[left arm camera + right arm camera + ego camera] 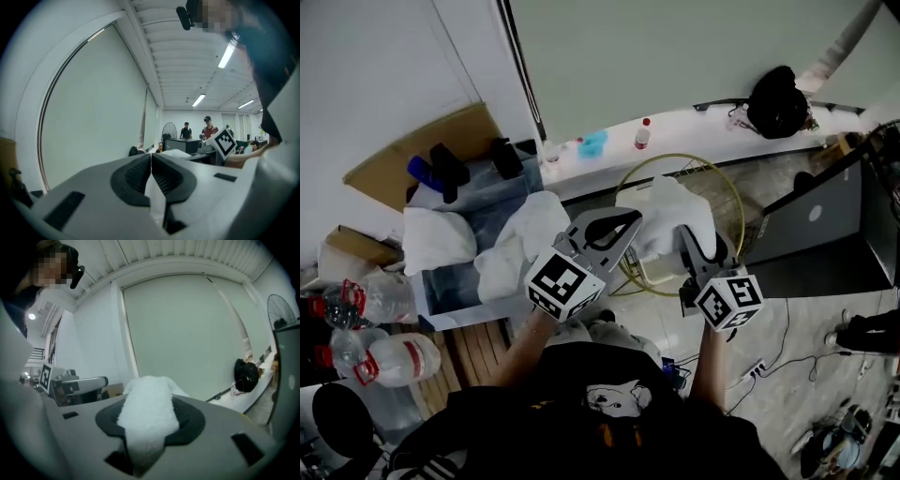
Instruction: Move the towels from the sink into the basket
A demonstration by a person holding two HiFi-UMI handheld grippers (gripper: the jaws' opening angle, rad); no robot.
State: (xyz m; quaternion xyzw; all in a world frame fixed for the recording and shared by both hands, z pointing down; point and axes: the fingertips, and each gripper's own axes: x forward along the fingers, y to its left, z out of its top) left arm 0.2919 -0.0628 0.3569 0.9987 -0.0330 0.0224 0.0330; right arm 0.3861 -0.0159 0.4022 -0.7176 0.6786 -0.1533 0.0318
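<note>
I hold one white towel [673, 212] between both grippers above the round yellow-rimmed wire basket [728, 192]. My left gripper [626, 225] is shut on a thin edge of the towel [152, 190]. The right gripper [690, 240] is shut on a thick fold of the towel [147, 420], which bulges out over its jaws. To the left stands the blue sink tub [450, 292], with two more white towels [439, 239] [525, 234] heaped in it. The right gripper's marker cube [225, 141] shows in the left gripper view, and the left gripper [77, 386] shows in the right gripper view.
Plastic bottles [389, 358] and a cardboard sheet [422, 150] lie at the left. A white ledge [694, 122] along the window carries a small bottle [642, 133] and a black bag [778, 101]. A grey cabinet [820, 217] stands right of the basket; cables [769, 366] run over the floor.
</note>
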